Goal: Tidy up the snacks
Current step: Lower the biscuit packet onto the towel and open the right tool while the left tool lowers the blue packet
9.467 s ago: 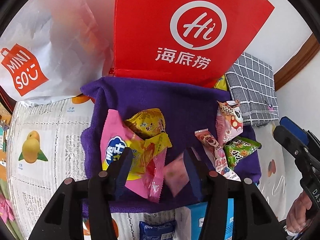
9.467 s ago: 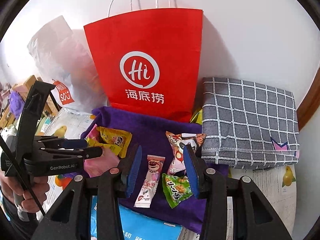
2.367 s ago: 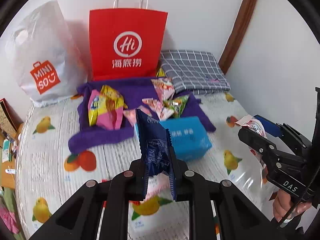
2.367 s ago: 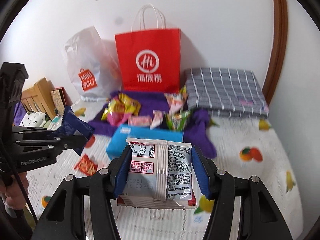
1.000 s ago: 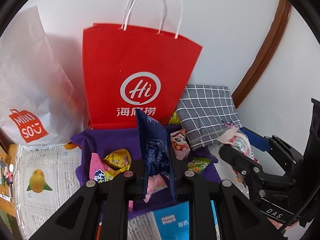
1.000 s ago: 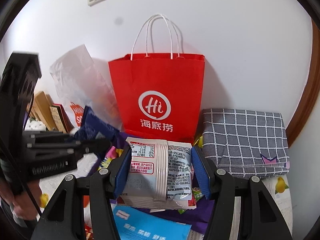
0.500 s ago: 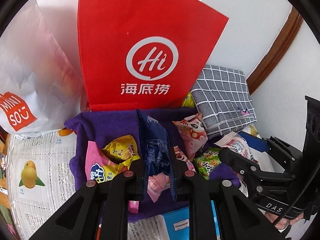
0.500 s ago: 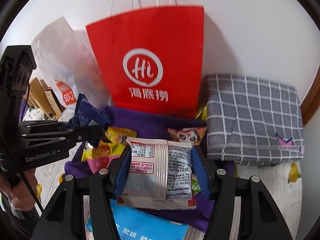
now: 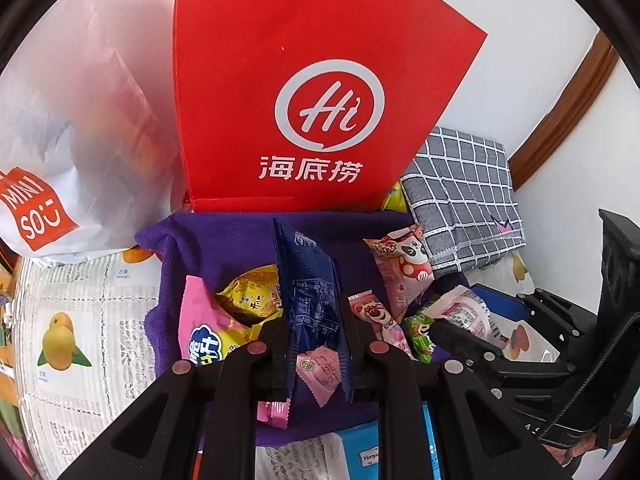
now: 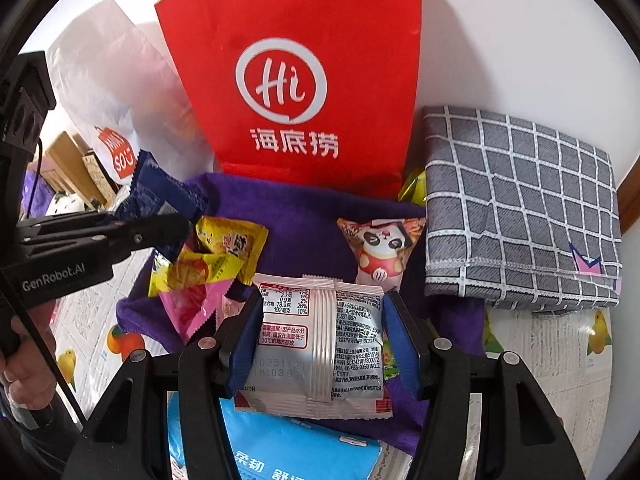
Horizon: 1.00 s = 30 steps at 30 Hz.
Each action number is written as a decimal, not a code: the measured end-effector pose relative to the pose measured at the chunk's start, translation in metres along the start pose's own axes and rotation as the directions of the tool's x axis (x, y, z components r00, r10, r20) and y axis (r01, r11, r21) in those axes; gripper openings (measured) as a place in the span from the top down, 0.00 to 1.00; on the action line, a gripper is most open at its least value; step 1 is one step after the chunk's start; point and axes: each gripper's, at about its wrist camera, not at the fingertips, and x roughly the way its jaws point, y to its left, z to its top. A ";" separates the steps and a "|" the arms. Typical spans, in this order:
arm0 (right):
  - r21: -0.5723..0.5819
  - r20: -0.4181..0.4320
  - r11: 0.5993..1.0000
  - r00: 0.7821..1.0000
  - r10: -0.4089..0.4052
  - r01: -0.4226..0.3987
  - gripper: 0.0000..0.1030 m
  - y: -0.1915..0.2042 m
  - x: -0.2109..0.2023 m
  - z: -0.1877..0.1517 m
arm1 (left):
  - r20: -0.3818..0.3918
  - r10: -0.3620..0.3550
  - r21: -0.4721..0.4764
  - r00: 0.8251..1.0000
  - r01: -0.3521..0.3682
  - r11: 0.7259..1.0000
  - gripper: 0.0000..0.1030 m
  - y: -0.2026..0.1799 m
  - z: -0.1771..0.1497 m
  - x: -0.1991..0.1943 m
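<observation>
My left gripper point(image 9: 316, 316) is shut on a dark blue snack packet point(image 9: 310, 280), held upright above the purple towel point(image 9: 224, 240). My right gripper point(image 10: 320, 316) is shut on a white and silver snack packet point(image 10: 320, 336) over the same towel point(image 10: 304, 216). On the towel lie several snacks: a pink and yellow packet point(image 9: 208, 328), a yellow packet point(image 10: 228, 244), a panda packet point(image 10: 380, 248), a small bear packet point(image 9: 372, 312) and a green packet point(image 9: 418, 334). The left gripper with the blue packet point(image 10: 160, 196) shows at the left of the right wrist view.
A red paper bag point(image 9: 304, 100) stands behind the towel against the wall, with a white Miniso bag point(image 9: 48, 152) to its left and a folded grey checked cloth point(image 10: 520, 208) to its right. A light blue box point(image 10: 288, 452) lies in front of the towel.
Both grippers have moved forward and down toward the towel with their packets still held; the red bag and snacks now appear larger and closer.
</observation>
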 end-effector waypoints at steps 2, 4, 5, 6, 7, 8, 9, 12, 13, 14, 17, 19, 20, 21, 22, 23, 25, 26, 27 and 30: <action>0.008 -0.010 1.000 1.000 0.003 -0.003 0.43 0.000 0.005 -0.001 | -0.006 0.000 0.002 1.000 0.000 1.000 0.84 -0.001 0.000 0.002; 0.019 -0.030 1.000 0.999 0.012 -0.011 0.43 -0.001 0.011 -0.001 | -0.010 -0.001 0.003 1.000 0.001 1.000 0.84 -0.001 0.000 0.004; 0.022 -0.041 1.000 0.999 0.018 -0.018 0.43 -0.001 0.015 -0.002 | -0.011 -0.001 0.003 1.000 0.001 1.000 0.84 -0.002 -0.001 0.004; 0.024 -0.048 1.000 0.999 0.021 -0.020 0.43 -0.001 0.018 -0.002 | -0.012 -0.001 0.003 1.000 0.001 1.000 0.84 -0.001 -0.001 0.004; 0.026 -0.055 0.999 0.998 0.021 -0.019 0.43 0.000 0.021 -0.002 | -0.012 0.000 0.002 1.000 0.000 1.000 0.84 -0.001 -0.001 0.004; 0.030 -0.064 0.999 0.998 0.019 -0.017 0.43 0.000 0.024 -0.002 | -0.012 0.001 0.001 1.000 -0.001 1.000 0.84 -0.001 -0.001 0.004; 0.033 -0.073 0.999 0.997 0.019 -0.017 0.43 0.000 0.028 -0.003 | -0.012 0.001 0.000 1.000 -0.001 1.000 0.84 0.000 -0.001 0.005; 0.037 -0.097 0.999 0.995 0.030 -0.027 0.43 0.002 0.038 -0.004 | -0.016 0.004 -0.005 1.000 -0.004 1.000 0.84 0.001 -0.001 0.007; 0.036 -0.104 0.999 0.994 0.031 -0.028 0.43 0.003 0.041 -0.005 | -0.017 0.004 -0.007 1.000 -0.004 1.000 0.84 0.002 -0.001 0.007; 0.035 -0.116 0.999 0.993 0.027 -0.023 0.43 0.003 0.045 -0.005 | -0.019 0.004 -0.008 1.000 -0.005 1.000 0.84 0.002 -0.001 0.008; 0.036 -0.138 0.999 0.990 -0.009 0.014 0.43 0.001 0.054 -0.006 | -0.030 0.004 -0.013 1.000 -0.004 1.000 0.84 0.004 -0.001 0.012; 0.036 -0.145 0.999 0.989 -0.033 0.039 0.43 0.000 0.055 -0.006 | -0.039 0.003 -0.014 0.999 -0.004 1.000 0.84 0.004 -0.002 0.015; 0.034 -0.146 0.998 0.989 -0.039 0.044 0.42 0.000 0.054 -0.006 | -0.043 0.004 -0.015 0.999 -0.005 1.000 0.84 0.004 -0.002 0.017; 0.031 -0.145 0.999 0.989 -0.037 0.042 0.42 0.000 0.052 -0.006 | -0.048 0.004 -0.015 0.999 -0.005 1.000 0.84 0.004 -0.002 0.018; 0.029 -0.141 0.999 0.989 -0.035 0.040 0.42 0.001 0.050 -0.005 | -0.055 0.004 -0.016 0.998 -0.005 1.000 0.84 0.004 -0.003 0.021; 0.026 -0.130 0.999 0.991 -0.032 0.036 0.42 0.001 0.044 -0.005 | -0.061 0.004 -0.018 0.998 -0.005 1.000 0.84 0.004 -0.003 0.022; 0.017 -0.111 0.999 0.993 -0.033 0.035 0.42 0.002 0.035 -0.004 | -0.076 0.005 -0.019 0.997 -0.007 1.000 0.84 0.004 -0.004 0.026; 0.010 -0.095 0.999 0.995 -0.031 0.032 0.39 0.003 0.028 -0.003 | -0.085 0.006 -0.018 0.996 -0.008 1.000 0.84 0.003 -0.004 0.029; 0.007 -0.082 1.000 0.996 -0.029 0.030 0.35 0.003 0.023 -0.003 | -0.091 0.007 -0.019 0.996 -0.009 1.000 0.84 0.003 -0.005 0.031; 0.002 -0.046 1.000 0.999 -0.030 0.030 0.34 0.003 0.008 -0.002 | -0.111 0.014 -0.018 0.994 -0.016 1.000 0.84 0.001 -0.006 0.037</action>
